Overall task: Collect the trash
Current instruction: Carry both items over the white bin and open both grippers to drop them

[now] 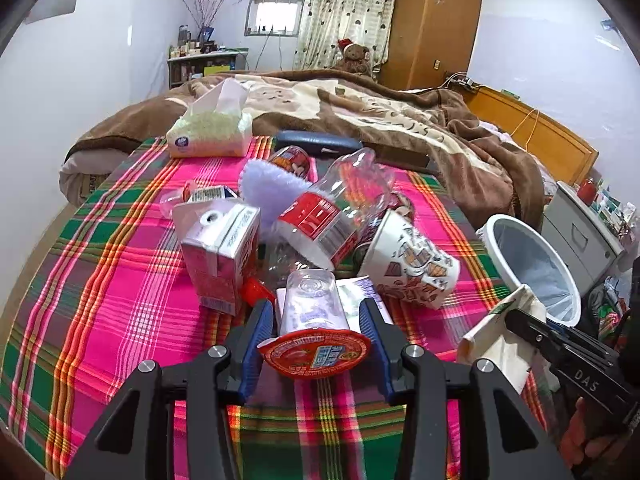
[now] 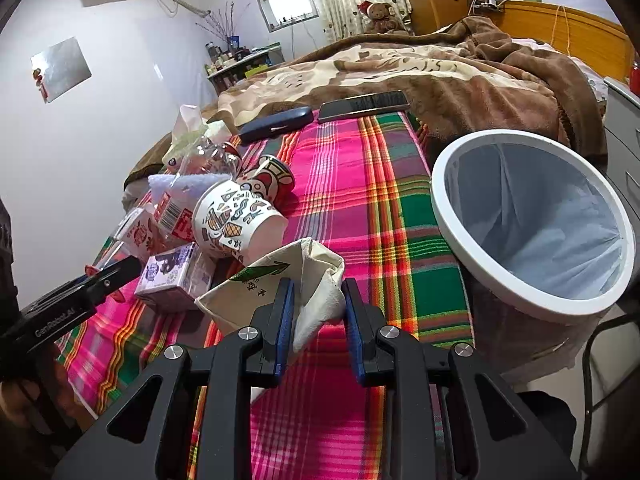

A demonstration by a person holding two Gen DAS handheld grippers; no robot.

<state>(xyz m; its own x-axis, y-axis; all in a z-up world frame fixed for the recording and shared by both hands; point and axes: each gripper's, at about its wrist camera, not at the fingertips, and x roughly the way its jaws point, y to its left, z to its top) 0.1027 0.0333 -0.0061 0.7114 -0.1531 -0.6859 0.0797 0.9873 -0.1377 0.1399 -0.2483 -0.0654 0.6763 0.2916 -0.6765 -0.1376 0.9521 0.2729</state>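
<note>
On a bed spread with a bright plaid cloth point(image 1: 120, 280), the left wrist view looks down at a heap of litter. The left gripper point(image 1: 316, 312) has its blue fingers point(image 1: 256, 320) drawn in on a small clear cup point(image 1: 310, 304) lying on its side, its red foil lid point(image 1: 316, 352) peeled back toward the camera. The pads seem to press its sides. Just beyond lie a red milk carton point(image 1: 222, 252), a crushed clear bottle point(image 1: 332, 216) with a red label, and a patterned paper cup point(image 1: 412, 264) tipped over. A tissue pack point(image 1: 212, 132) sits farther back, near a brown blanket point(image 1: 400, 120). At the right edge, a white bin point(image 1: 532, 264) stands beside the bed, and the right gripper shows there holding a crumpled cup.

From the right wrist view, the right gripper point(image 2: 318, 300) is closed tight on that crumpled white paper cup point(image 2: 280, 276), which bears a green mark and is pinched between the blue fingers point(image 2: 286, 308), lifted over the cloth. The bin point(image 2: 532, 224), lined with a pale bag, sits close to the right, its mouth tilted toward the camera. The patterned cup point(image 2: 232, 220) and a purple carton point(image 2: 176, 276) lie to the left. A dark case point(image 2: 276, 124) and a phone point(image 2: 364, 106) rest at the blanket's edge.
</note>
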